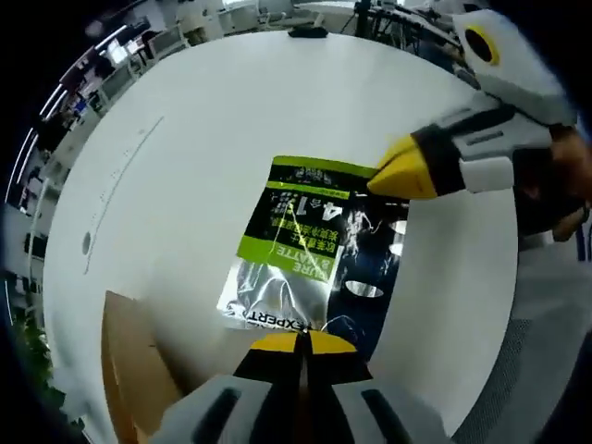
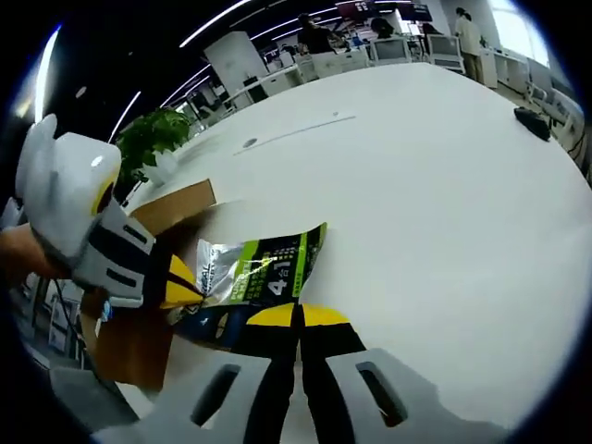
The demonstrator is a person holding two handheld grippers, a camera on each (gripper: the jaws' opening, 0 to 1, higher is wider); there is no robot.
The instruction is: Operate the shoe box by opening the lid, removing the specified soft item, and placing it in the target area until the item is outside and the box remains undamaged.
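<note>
The glossy green, black and silver soft packet [image 1: 310, 254] lies flat on the round white table [image 1: 185, 157], outside and just beside the brown cardboard shoe box [image 1: 129, 361], which sits at the table's near left edge in the left gripper view.

The left gripper [image 1: 298, 340] has its yellow-tipped jaws pressed together on the packet's near edge. The right gripper [image 1: 393, 176] enters the left gripper view from the right, its yellow tip on the packet's far green corner.

In the right gripper view, the right gripper [image 2: 298, 316] has its jaws closed on the packet [image 2: 264, 273]; the left gripper [image 2: 176, 282] grips the opposite end, in front of the shoe box [image 2: 139, 342]. A green potted plant [image 2: 153, 134] stands at the far left.
</note>
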